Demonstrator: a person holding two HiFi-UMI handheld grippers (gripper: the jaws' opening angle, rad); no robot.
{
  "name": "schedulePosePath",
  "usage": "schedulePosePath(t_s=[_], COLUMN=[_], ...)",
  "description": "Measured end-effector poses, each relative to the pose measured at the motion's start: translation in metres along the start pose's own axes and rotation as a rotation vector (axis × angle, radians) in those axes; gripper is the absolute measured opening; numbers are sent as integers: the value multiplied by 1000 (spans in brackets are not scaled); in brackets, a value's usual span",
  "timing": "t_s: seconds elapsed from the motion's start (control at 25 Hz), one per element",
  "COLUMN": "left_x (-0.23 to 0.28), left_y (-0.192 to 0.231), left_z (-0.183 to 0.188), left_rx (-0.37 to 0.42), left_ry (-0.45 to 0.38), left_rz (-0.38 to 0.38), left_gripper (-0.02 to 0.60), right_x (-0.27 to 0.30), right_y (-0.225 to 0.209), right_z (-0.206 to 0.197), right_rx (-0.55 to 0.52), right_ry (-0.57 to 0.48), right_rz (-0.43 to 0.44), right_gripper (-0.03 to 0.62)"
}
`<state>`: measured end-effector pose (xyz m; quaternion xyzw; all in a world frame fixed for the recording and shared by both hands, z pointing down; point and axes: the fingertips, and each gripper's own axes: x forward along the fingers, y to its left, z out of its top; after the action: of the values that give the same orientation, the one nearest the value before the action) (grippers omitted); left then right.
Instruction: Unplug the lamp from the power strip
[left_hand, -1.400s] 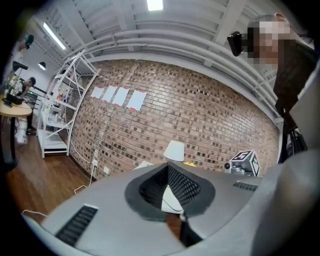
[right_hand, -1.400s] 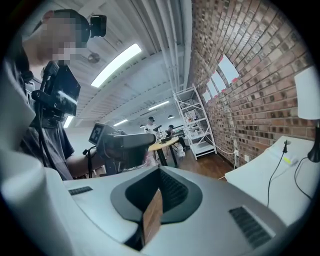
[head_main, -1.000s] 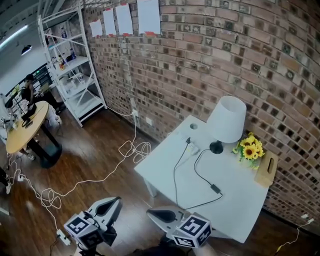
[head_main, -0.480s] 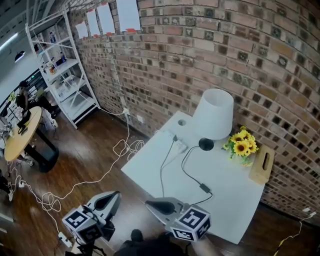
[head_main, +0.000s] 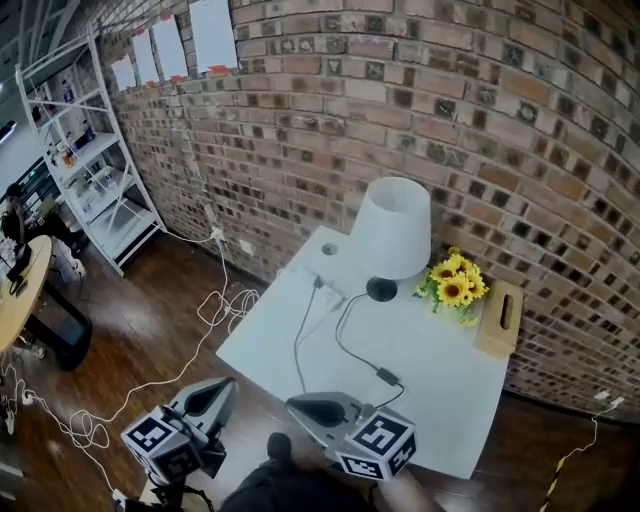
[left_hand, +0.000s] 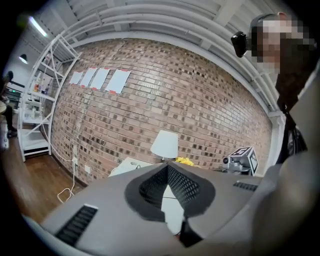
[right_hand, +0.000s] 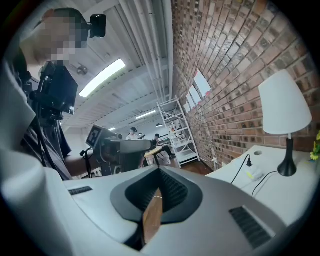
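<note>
A lamp (head_main: 392, 228) with a white shade stands at the back of a white table (head_main: 450, 400). Its black cord (head_main: 345, 345) loops across the top through an inline switch (head_main: 385, 377) to a black plug (head_main: 318, 283) seated in a white power strip (head_main: 328, 293). Both grippers hang before the table's near edge, well short of the strip. My left gripper (head_main: 222, 386) is shut and empty, as is my right gripper (head_main: 296, 404). The left gripper view shows my left gripper (left_hand: 166, 165) pointing at the lamp (left_hand: 165, 145). In the right gripper view, my right gripper (right_hand: 160, 170) is left of the plug (right_hand: 248, 161).
Sunflowers (head_main: 450, 288) and a wooden tissue box (head_main: 497, 320) sit at the table's right back, against a brick wall (head_main: 480, 120). White cables (head_main: 215, 305) trail over the wooden floor at left. A white shelf rack (head_main: 85, 150) and a round table (head_main: 15, 300) stand far left.
The head view has swung rightward and nearer, so the table and lamp sit more to the left and centre. Both grippers stay shut at the bottom of the view.
</note>
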<state>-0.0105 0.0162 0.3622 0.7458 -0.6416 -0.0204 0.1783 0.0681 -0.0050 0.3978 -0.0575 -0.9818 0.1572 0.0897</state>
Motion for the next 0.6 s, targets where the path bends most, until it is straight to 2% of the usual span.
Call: schedulePosePath(t_s=[0.08, 0.24, 0.4, 0.52, 0.6], left_x=[8, 19, 27, 37, 41], left_y=[4, 23, 59, 60, 73], left_z=[3, 3, -7, 10, 19], left_rx=[4, -24, 20, -56, -89], left_ry=[-4, -1, -4, 8, -20], left_rz=[-30, -71, -98, -141, -153], left_gripper=[14, 14, 14, 14, 14], right_x=[2, 14, 30, 44, 55], right_y=[-5, -7, -17, -30, -36], right_z=[3, 0, 2, 10, 15], right_rx=[-3, 17, 10, 9, -8], right_ry=[-1, 34, 73, 75, 84], right_rz=[-19, -3, -38, -80, -101], right_gripper=[-8, -8, -8, -8, -8])
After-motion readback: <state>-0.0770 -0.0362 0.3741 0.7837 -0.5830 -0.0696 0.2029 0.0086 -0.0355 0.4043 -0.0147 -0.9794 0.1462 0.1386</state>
